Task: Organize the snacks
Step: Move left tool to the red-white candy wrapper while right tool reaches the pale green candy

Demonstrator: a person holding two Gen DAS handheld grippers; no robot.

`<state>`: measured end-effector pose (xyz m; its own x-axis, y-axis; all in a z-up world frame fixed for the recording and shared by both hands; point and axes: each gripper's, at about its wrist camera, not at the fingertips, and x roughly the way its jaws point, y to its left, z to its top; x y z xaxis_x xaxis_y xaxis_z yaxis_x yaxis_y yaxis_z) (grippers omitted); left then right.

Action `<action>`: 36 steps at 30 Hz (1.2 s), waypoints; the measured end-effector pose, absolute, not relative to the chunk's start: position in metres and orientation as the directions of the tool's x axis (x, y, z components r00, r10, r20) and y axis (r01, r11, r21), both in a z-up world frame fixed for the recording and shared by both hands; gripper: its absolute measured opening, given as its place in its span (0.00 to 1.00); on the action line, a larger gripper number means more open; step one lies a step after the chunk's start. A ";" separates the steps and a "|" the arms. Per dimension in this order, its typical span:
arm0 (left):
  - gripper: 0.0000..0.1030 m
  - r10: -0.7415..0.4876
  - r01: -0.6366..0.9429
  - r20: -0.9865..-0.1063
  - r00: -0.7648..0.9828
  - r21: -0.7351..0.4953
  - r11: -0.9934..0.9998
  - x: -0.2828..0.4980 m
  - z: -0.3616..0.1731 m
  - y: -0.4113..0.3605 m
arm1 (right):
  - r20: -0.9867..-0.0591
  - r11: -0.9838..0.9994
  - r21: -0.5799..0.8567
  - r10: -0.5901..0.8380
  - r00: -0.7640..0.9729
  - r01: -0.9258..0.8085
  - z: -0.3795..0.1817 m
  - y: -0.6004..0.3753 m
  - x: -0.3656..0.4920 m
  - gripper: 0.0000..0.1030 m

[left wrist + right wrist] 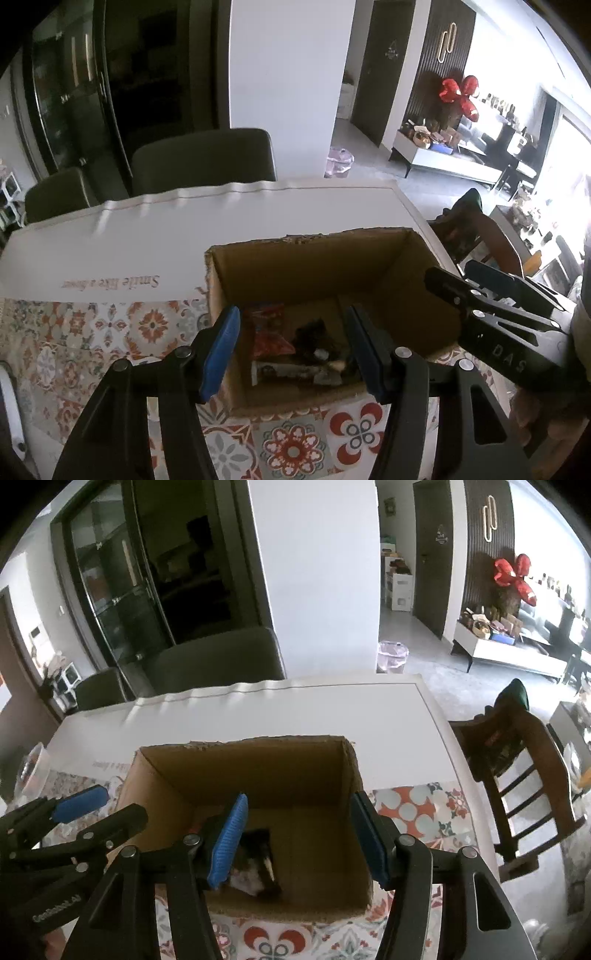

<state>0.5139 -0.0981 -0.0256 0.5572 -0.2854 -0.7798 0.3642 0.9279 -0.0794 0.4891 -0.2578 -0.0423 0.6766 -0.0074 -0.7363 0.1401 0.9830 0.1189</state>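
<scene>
An open cardboard box (295, 269) (251, 771) stands on the table. In the left wrist view it holds a red snack packet (267, 328), a dark packet (314, 339) and a pale bar wrapper (295, 373). My left gripper (291, 354) hovers over the box's near left part, jaws open, nothing between the blue pads (221, 354). My right gripper (299, 843) hangs open over the near side of the box, above the dark packet (258, 864), with empty jaws. Each gripper shows in the other's view: the right gripper (458, 277) and the left gripper (107, 810).
The box rests partly on a patterned cloth (92, 332) over a white table (147, 229). Two dark chairs (203, 158) stand behind the table and a wooden chair (517, 757) stands to its right. A clear container (35, 764) sits at the table's left edge.
</scene>
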 end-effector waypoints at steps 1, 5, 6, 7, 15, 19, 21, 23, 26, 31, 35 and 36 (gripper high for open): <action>0.60 -0.286 0.367 -0.775 0.563 -0.076 0.927 0.508 -0.023 -0.097 | -0.735 0.983 0.119 -0.009 0.678 0.142 -0.040 -0.257 0.484 0.57; 0.62 -0.290 0.362 -0.756 0.587 -0.076 0.929 0.484 -0.010 -0.085 | -0.719 0.985 0.117 -0.007 0.695 0.131 -0.031 -0.252 0.464 0.57; 0.62 -0.295 0.360 -0.753 0.589 -0.083 0.929 0.478 -0.007 -0.082 | -0.713 0.985 0.113 -0.009 0.701 0.128 -0.028 -0.250 0.460 0.57; 0.62 -0.303 0.360 -0.751 0.587 -0.093 0.928 0.473 -0.004 -0.079 | -0.707 0.986 0.111 -0.009 0.707 0.124 -0.025 -0.247 0.453 0.57; 0.62 -0.320 0.364 -0.743 0.588 -0.111 0.925 0.432 0.010 -0.061 | -0.674 0.987 0.116 -0.004 0.739 0.112 -0.005 -0.236 0.411 0.64; 0.64 -0.298 0.351 -0.752 0.588 -0.094 0.931 0.411 0.007 -0.053 | -0.675 0.988 0.102 -0.018 0.738 0.117 -0.002 -0.231 0.393 0.64; 0.64 -0.285 0.338 -0.762 0.582 -0.092 0.937 0.405 0.004 -0.049 | -0.688 0.987 0.092 -0.031 0.725 0.129 -0.004 -0.229 0.385 0.64; 0.64 -0.282 0.330 -0.773 0.568 -0.099 0.939 0.398 0.000 -0.044 | -0.709 0.986 0.089 -0.036 0.704 0.140 -0.008 -0.229 0.379 0.64; 0.64 -0.264 0.312 -0.793 0.550 -0.098 0.945 0.387 -0.010 -0.039 | -0.737 0.986 0.089 -0.033 0.675 0.144 -0.019 -0.228 0.370 0.64; 0.64 -0.220 0.264 -0.830 0.512 -0.092 0.960 0.369 -0.031 -0.031 | -0.771 0.981 0.082 -0.050 0.635 0.178 -0.036 -0.227 0.353 0.64; 0.64 -0.194 0.243 -0.862 0.469 -0.085 0.966 0.358 -0.051 -0.029 | -0.805 0.976 0.070 -0.068 0.589 0.208 -0.056 -0.231 0.344 0.64; 0.64 -0.191 0.241 -0.868 0.458 -0.085 0.967 0.355 -0.056 -0.028 | -0.811 0.975 0.066 -0.072 0.581 0.213 -0.060 -0.230 0.341 0.64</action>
<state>0.3546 -0.0277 -0.0561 0.4577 -0.1905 -0.8685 0.2412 0.9667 -0.0850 0.3414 -0.2303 -0.0596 0.5809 -0.0719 -0.8108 0.2134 0.9747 0.0665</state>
